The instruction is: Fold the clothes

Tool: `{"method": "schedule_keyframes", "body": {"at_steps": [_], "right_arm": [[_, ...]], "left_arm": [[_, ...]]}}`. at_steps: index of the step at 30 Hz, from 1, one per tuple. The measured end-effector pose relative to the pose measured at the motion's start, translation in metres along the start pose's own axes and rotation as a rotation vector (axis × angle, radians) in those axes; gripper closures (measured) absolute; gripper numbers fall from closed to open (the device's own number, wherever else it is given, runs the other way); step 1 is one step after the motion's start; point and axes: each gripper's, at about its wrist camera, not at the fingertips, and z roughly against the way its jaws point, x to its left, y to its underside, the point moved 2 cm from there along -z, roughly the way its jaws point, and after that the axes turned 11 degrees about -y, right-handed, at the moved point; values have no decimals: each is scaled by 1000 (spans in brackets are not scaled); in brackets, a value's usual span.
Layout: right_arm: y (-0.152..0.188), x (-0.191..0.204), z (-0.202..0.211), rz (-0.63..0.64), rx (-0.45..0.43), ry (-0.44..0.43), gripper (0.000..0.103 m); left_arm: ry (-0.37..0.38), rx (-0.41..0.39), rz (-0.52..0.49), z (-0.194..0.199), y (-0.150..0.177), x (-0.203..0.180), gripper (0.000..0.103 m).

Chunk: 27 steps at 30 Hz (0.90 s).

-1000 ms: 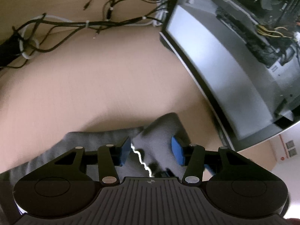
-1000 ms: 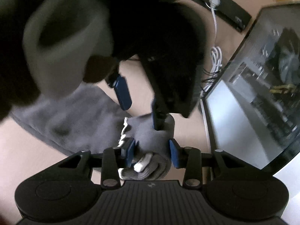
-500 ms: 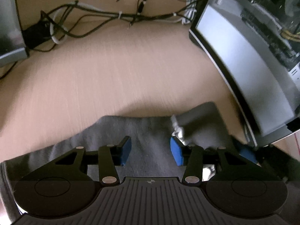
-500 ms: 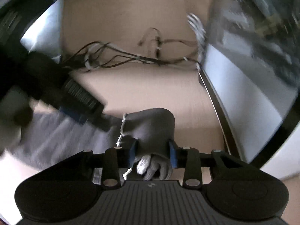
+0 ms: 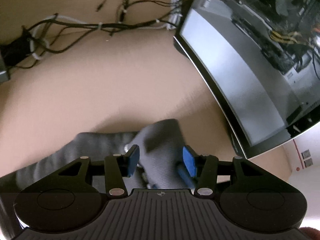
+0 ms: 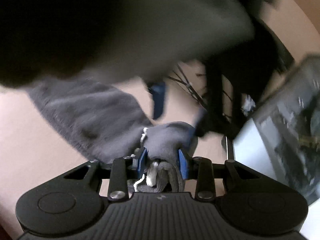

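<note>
Closing further on the bunched end of the grey garment (image 6: 164, 138), my right gripper (image 6: 163, 161) is now pinching soft, light cloth between its jaws, while my left gripper (image 5: 161, 161) is straddling, jaws spread, the same fold lying on the surface (image 5: 120, 92).

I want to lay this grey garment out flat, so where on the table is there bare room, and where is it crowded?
Bare tabletop lies between the cable bundle at the far edge, the computer case on the right, and the grey garment near the grippers. It is crowded along the cables and beside the case.
</note>
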Motion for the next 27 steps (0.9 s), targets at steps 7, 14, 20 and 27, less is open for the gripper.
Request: {"method": "schedule_keyframes", "body": {"at_steps": [7, 14, 20, 27], "right_arm": [[2, -17, 9, -175, -42, -126, 68], [27, -73, 24, -676, -97, -335, 57], [71, -118, 5, -1220, -128, -493, 52], [71, -109, -36, -1337, -112, -591, 43]], "left_arm": [[-24, 32, 12, -19, 9, 9, 47], [-37, 25, 54, -13, 16, 29, 38], [-39, 30, 103, -9, 20, 47, 33], [-26, 46, 162, -8, 25, 64, 29]]}}
